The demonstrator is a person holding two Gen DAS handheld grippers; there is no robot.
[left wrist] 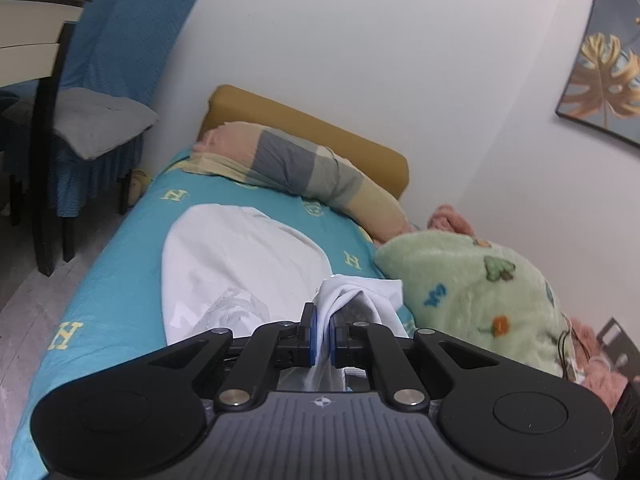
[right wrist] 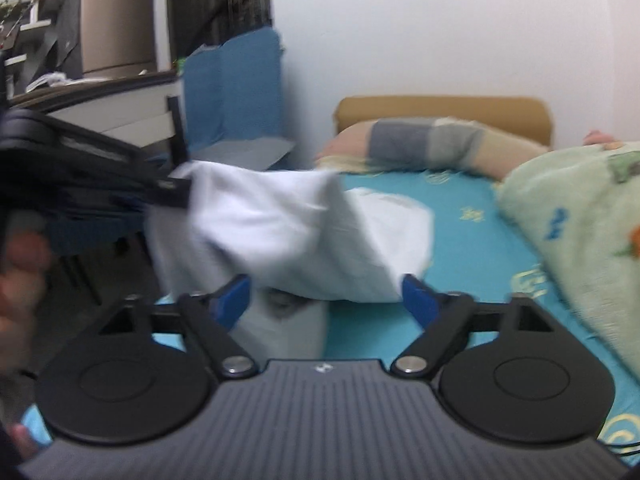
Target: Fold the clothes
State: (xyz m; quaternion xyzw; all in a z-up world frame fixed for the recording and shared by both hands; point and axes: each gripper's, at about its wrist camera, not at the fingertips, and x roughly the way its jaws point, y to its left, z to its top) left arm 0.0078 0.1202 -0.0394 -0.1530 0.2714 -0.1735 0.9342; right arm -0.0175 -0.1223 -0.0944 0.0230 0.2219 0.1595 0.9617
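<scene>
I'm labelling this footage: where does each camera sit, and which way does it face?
Left wrist: behind the left tongs, shut on the white garment, looking along the bed toward the headboard.
Right wrist: behind the open right tongs, facing the lifted garment, with the left tongs and a hand at left.
Shared: garment, pillow, green blanket.

1. The white garment [left wrist: 240, 264] is plain, thin and creased; most of it lies spread on the teal bedsheet [left wrist: 112, 280], reaching toward the pillow end; a shiny, wrinkled translucent patch shows on its near part.
2. One bunched edge is lifted off the bed and pinched between blue pads; in the right wrist view the raised portion [right wrist: 272, 216] hangs as a blurred fold above the flat remainder, draping down toward the bed.
</scene>
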